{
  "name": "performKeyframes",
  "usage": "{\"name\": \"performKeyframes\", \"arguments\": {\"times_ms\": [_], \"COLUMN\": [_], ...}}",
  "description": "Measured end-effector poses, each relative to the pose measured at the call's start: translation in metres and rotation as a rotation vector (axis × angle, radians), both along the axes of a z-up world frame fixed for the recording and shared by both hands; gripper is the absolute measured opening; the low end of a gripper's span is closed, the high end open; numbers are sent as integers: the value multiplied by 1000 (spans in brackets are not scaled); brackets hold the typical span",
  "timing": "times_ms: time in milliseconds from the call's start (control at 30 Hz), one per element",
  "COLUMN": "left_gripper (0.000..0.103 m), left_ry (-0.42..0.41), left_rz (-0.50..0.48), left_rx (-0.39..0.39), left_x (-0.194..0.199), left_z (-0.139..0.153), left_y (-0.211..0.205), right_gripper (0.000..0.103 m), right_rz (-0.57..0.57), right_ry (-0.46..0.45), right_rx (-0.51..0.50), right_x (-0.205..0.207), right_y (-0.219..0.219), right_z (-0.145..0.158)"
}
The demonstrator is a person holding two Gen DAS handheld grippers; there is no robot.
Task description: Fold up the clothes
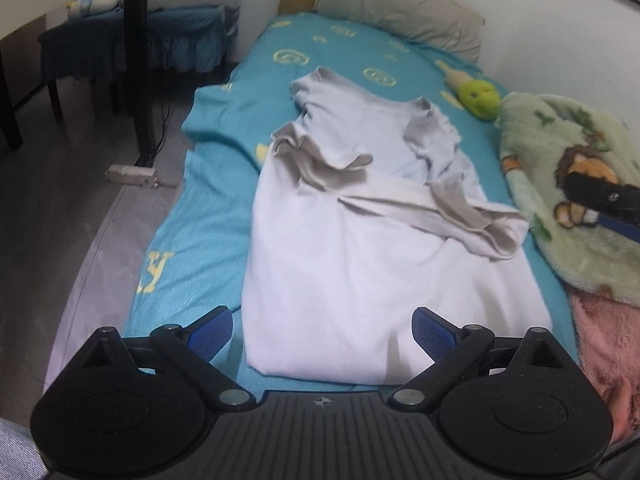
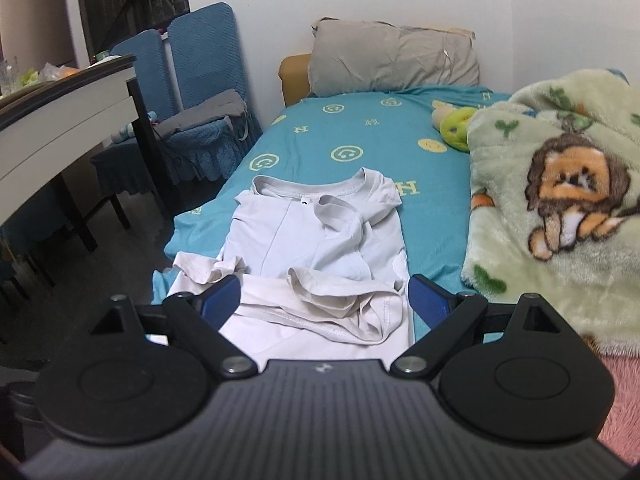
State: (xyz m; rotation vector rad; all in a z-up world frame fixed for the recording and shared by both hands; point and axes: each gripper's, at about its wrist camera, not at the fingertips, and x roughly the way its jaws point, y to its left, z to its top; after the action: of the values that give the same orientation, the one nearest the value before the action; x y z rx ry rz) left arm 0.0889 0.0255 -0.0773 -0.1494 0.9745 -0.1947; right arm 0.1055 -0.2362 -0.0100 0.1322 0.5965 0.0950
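1. My left gripper hangs low over the near end of the bed, pointing along its length toward the pillow. Its blue-padded fingers are spread wide, with nothing between them but the view of cloth below.
2. The pale T-shirt lies on the teal sheet, hem toward me and collar toward the pillow, both sleeves folded in across the body and rumpled.
3. My right gripper sits further up the bed, level and aimed the same way, above the shirt's folded sleeves. Its jaws are also wide apart and grip nothing.
4. From the left wrist view I see the tip of the right gripper at the right edge, over the green lion blanket.
5. A green plush toy rests on the sheet near the pillow, just beside the blanket.
6. Blue-covered chairs and a table stand to the left of the bed.
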Motion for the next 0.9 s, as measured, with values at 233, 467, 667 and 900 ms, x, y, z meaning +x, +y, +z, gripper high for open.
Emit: {"name": "performKeyframes", "arguments": {"times_ms": [233, 467, 667, 900], "left_gripper": [97, 92, 95, 95], "left_ry": [134, 302, 347, 397], "left_rz": [-10, -17, 53, 78], "left_rx": [-133, -301, -403, -508], "left_x": [11, 26, 32, 33], "left_z": [-17, -44, -54, -62], "left_y": [9, 10, 18, 19], "right_gripper": [92, 92, 92, 92], "right_rz": [-4, -18, -45, -93], "right_ry": [18, 55, 103, 162], "right_rx": [9, 28, 61, 124], "right_x": [2, 6, 11, 17], "right_y": [-1, -4, -7, -17], "right_z": [-3, -9, -16, -26]}}
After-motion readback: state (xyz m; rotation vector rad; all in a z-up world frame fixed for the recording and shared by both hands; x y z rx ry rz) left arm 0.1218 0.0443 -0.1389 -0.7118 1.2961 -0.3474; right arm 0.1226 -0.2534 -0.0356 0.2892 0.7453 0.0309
